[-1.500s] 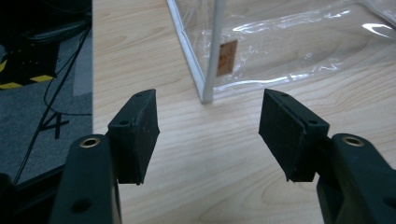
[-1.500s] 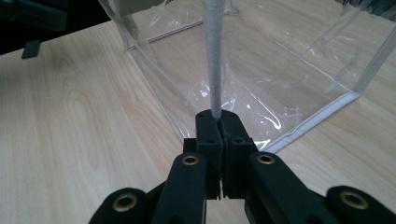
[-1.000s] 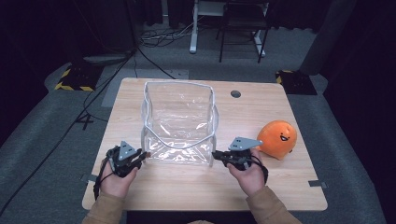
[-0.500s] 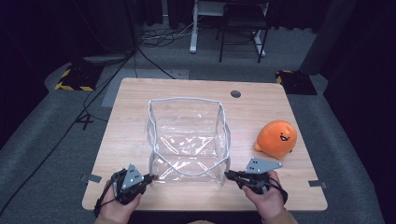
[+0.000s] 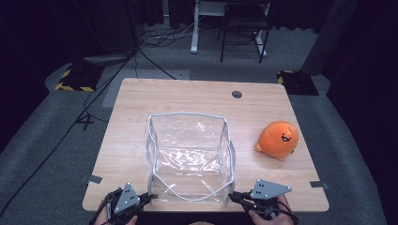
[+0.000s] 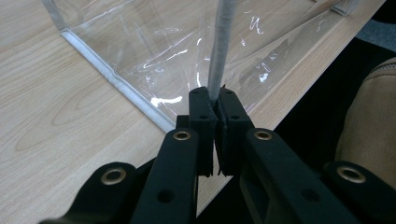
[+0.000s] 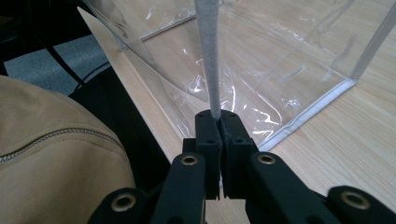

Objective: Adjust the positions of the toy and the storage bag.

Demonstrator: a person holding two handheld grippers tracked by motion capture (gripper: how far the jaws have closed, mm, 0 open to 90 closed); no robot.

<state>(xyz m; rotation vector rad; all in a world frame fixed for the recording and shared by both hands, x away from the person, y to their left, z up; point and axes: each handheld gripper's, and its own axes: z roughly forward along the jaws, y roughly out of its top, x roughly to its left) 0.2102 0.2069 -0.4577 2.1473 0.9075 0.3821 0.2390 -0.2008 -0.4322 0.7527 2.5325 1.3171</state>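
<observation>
Both-handed: two hand-held grippers clamp the clear plastic bag's rim at the near edge of the bench.

Left hand-held gripper (image 5: 149,197) is clenched on the grey rim strip (image 6: 219,51) of the clear plastic bag (image 5: 190,154), at the bag's near left corner; in the left gripper view the strip runs straight up out of the pinched jaws. Right hand-held gripper (image 5: 233,197) is clenched on the same rim at the bag's near right corner, strip rising from between its jaws in the right gripper view. Bag stands open, mouth up, on the wooden bench (image 5: 131,122), its near side at the bench's front edge. Orange plush toy (image 5: 278,139) sits to the right of the bag, apart from it. Tan sleeve (image 7: 56,163) shows beside the bag's near side.
</observation>
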